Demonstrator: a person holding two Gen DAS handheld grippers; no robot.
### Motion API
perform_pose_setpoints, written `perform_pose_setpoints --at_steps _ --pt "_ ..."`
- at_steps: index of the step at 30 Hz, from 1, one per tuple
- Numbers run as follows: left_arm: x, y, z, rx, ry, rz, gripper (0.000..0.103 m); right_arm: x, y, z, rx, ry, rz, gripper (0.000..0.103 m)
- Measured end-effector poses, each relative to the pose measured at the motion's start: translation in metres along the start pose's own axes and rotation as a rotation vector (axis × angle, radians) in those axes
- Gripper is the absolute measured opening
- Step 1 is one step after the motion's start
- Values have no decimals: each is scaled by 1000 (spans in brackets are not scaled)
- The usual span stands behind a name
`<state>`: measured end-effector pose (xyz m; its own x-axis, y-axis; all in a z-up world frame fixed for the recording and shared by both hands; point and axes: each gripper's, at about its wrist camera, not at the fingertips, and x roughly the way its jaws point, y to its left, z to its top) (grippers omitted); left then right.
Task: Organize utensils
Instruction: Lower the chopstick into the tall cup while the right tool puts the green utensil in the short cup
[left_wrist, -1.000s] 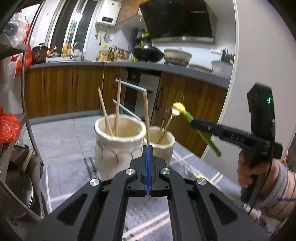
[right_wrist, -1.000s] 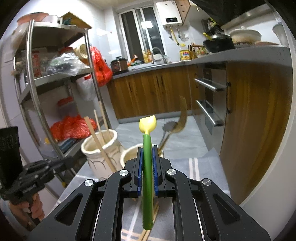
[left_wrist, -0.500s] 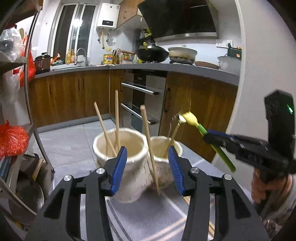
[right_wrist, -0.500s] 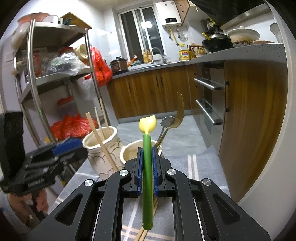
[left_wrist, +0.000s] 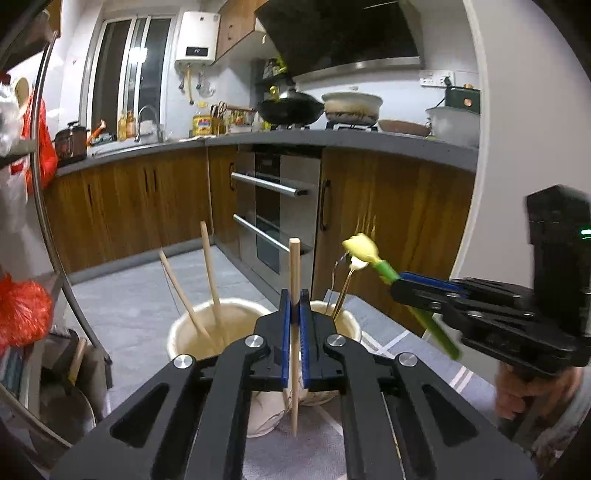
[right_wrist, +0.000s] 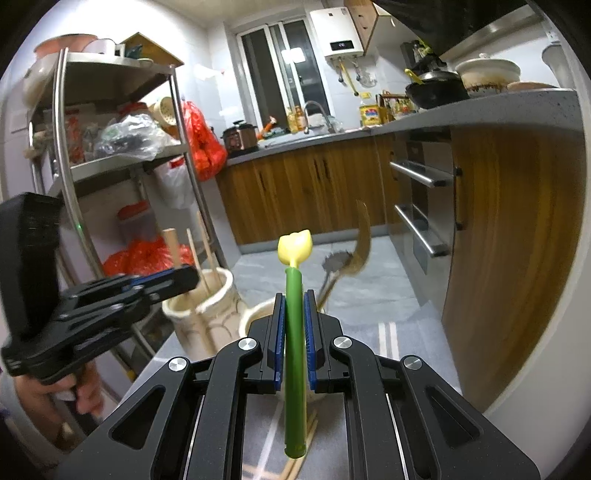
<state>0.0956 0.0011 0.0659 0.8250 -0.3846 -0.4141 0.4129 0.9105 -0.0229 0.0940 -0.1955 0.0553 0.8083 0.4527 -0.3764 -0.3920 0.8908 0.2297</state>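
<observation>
My left gripper (left_wrist: 292, 314) is shut on a wooden chopstick (left_wrist: 294, 280), held upright just in front of two cream ceramic jars. The larger jar (left_wrist: 184, 334) holds two chopsticks (left_wrist: 210, 273). The smaller jar (left_wrist: 351, 323) holds a metal fork and a spoon. My right gripper (right_wrist: 294, 325) is shut on a green-handled utensil with a yellow tulip-shaped end (right_wrist: 294, 295), held upright above the smaller jar (right_wrist: 255, 317). The right gripper (left_wrist: 424, 291) shows at the right of the left wrist view. The left gripper (right_wrist: 177, 278) shows at the left of the right wrist view.
The jars stand on a grey striped cloth (right_wrist: 402, 332) at a table edge. Loose chopsticks (right_wrist: 306, 443) lie on the cloth under the right gripper. A metal shelf rack (right_wrist: 74, 177) with bags stands at the left. Kitchen cabinets and an oven (left_wrist: 273, 206) are behind.
My left gripper opened half a second ago, then closed on the chopstick again lower along it. The right gripper kept hold of the green utensil and stayed near the smaller jar.
</observation>
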Motion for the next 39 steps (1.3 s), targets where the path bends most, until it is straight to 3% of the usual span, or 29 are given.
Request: perform_pose_setpoints --at_steps 10,16,18,23,39 --pt "-66 28 69 -44 -109 -29 4 45 -1 30 72 -71 81 11" --pt "-70 36 88 -23 -166 29 4 71 -7 34 159 -96 126 11" --pt "-56 34 86 5 -159 72 4 78 -7 31 162 -102 125 11" --pt "-23 39 69 -11 -88 82 4 91 3 21 97 -99 89 11" --pt "6 56 22 -107 62 30 4 81 15 -14 -16 -23 39 11"
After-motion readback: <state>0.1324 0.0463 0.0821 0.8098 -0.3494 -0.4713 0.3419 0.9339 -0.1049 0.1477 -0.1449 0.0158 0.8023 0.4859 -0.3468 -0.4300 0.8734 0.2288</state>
